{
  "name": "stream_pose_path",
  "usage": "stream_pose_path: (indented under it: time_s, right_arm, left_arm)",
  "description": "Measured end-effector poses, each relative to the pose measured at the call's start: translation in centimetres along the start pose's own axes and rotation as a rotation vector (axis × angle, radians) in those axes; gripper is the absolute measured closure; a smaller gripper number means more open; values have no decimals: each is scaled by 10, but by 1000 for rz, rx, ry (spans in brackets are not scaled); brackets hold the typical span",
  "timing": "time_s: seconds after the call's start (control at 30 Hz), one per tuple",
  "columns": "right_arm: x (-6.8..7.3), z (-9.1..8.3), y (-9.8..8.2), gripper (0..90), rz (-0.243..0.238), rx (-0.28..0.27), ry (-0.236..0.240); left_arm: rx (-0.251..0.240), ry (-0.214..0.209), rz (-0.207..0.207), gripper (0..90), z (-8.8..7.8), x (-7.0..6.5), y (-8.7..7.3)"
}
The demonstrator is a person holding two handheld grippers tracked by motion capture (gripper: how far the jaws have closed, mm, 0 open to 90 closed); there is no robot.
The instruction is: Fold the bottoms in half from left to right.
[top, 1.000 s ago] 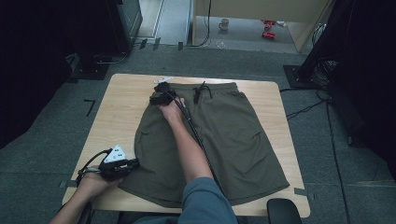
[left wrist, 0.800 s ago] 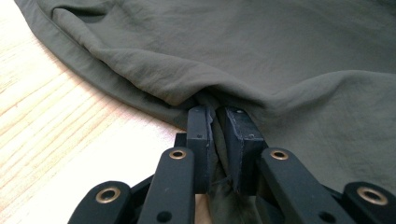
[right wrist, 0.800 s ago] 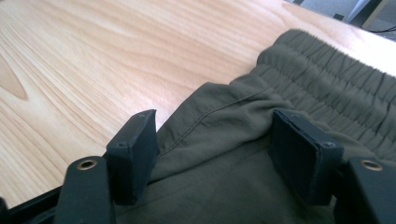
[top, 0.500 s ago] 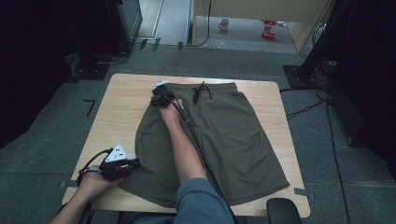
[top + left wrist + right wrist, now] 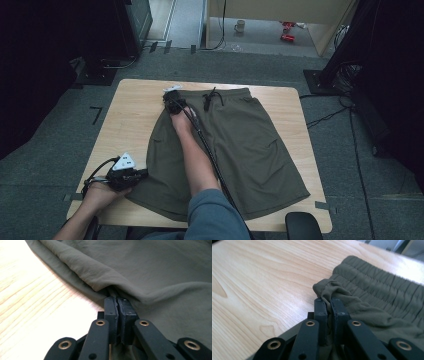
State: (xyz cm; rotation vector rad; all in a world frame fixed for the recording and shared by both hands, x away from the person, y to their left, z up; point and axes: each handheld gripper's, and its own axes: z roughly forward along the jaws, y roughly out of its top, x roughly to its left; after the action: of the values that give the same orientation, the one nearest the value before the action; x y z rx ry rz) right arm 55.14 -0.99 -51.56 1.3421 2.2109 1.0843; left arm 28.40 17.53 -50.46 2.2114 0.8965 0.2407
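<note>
A pair of olive green shorts point(image 5: 240, 140) lies flat on the wooden table point(image 5: 130, 115), waistband at the far side. My left gripper point(image 5: 142, 173) is at the near left leg hem. Its jaws have just closed a little further and are shut on a fold of the fabric point(image 5: 100, 277), as the left gripper view point(image 5: 117, 298) shows. My right gripper point(image 5: 170, 96) reaches across to the waistband's left corner. Its jaws have just been closing and now pinch the bunched corner point(image 5: 329, 288) of the shorts point(image 5: 382, 297) between them point(image 5: 329, 300).
The right gripper's cable point(image 5: 210, 155) runs along the forearm over the shorts. A black seat point(image 5: 302, 226) stands at the table's near right edge. On the floor beyond the table are a mug point(image 5: 240, 25), red objects point(image 5: 286, 31) and dark equipment on both sides.
</note>
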Motion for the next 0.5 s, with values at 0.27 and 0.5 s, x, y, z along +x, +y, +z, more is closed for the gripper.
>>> stream_pose_path:
  time_s: [0.27,0.5]
  right_arm:
    - [-13,-33,19,870,32,-8,68]
    - [-37,-76,25,876,26,-48,86]
  left_arm:
    - [-129,-31,49,890,-13,-22,25]
    - [-176,-99,87,888,-11,-46,59]
